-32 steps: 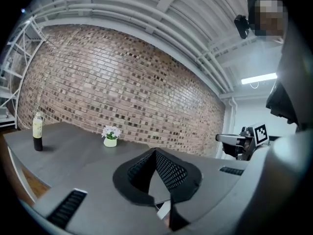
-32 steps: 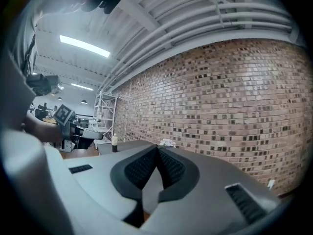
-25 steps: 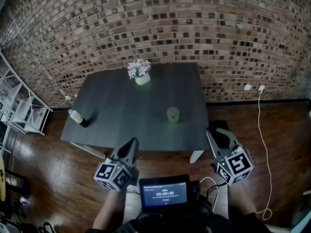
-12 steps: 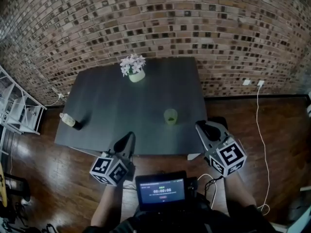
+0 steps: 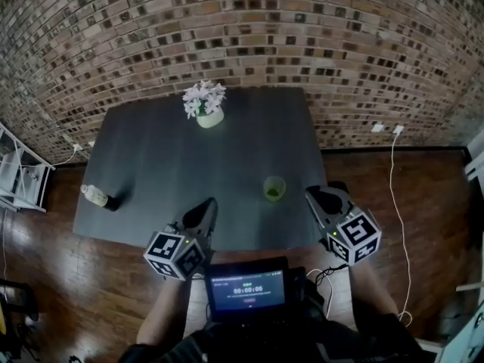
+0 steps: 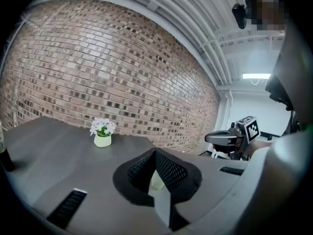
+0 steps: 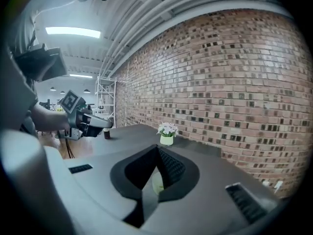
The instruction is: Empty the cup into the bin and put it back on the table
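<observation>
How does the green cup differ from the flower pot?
The cup is green and stands near the front edge of the table; the flower pot is pale and stands near the far edge. The flower pot holds flowers; the cup holds none. Both stand upright on the table.

The dark table (image 5: 159, 165) carries three items, well apart: a flower pot (image 5: 209, 117) near the rear edge, a green cup (image 5: 274, 188) front right, and apparently a bottle (image 5: 98, 197) at the front-left corner.

cup (image 6: 156, 181) mostly hidden by left hand-held gripper (image 6: 155, 152); bottle (image 6: 5, 159) cut off
</observation>
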`<state>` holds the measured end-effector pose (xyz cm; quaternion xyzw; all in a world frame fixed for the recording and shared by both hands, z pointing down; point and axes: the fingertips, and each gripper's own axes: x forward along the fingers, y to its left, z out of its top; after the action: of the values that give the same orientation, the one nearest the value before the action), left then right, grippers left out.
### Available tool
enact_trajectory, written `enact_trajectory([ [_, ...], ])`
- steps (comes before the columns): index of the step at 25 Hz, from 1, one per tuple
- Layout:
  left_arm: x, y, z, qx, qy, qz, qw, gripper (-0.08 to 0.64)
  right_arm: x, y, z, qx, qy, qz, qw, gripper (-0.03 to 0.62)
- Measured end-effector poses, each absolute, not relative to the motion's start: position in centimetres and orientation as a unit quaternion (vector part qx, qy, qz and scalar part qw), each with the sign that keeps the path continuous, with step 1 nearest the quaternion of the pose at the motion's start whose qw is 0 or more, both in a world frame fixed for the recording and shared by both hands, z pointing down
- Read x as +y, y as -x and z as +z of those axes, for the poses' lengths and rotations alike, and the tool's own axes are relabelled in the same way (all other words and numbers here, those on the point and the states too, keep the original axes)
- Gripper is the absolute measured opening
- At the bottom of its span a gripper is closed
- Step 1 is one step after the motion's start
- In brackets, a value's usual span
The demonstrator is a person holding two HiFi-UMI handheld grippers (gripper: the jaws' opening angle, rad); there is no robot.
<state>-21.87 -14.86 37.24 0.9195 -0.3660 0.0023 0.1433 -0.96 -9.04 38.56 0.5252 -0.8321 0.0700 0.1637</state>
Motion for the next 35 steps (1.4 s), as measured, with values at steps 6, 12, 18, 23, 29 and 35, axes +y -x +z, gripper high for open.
enact_trajectory([
  [6,-17.8,21.9,38.8,-0.368,-0.917,0.018,0.155,0.0,-11.9,1.2,40.0,-0.837,-0.511,0.079,0.181,0.003],
  [12,-19.5,19.9,38.8,-0.373,-0.912,0.017,0.168,0.0,-14.6,0.7,41.6,-0.845,-0.489,0.092,0.196,0.003],
  [18,-21.2,19.2,41.7,-0.394,-0.902,0.044,0.171,0.0,-16.1,0.2,44.1,-0.855,-0.452,0.107,0.23,0.003],
  [23,-21.7,17.9,44.7,-0.384,-0.902,0.077,0.181,0.0,-16.7,-0.1,46.5,-0.857,-0.434,0.12,0.25,0.005],
  [29,-22.5,16.1,47.8,-0.388,-0.897,0.102,0.185,0.0,-16.7,0.1,49.5,-0.86,-0.396,0.124,0.297,0.005],
  [35,-22.3,14.9,50.9,-0.371,-0.896,0.133,0.205,0.0,-16.9,0.9,52.3,-0.861,-0.363,0.134,0.33,0.051],
])
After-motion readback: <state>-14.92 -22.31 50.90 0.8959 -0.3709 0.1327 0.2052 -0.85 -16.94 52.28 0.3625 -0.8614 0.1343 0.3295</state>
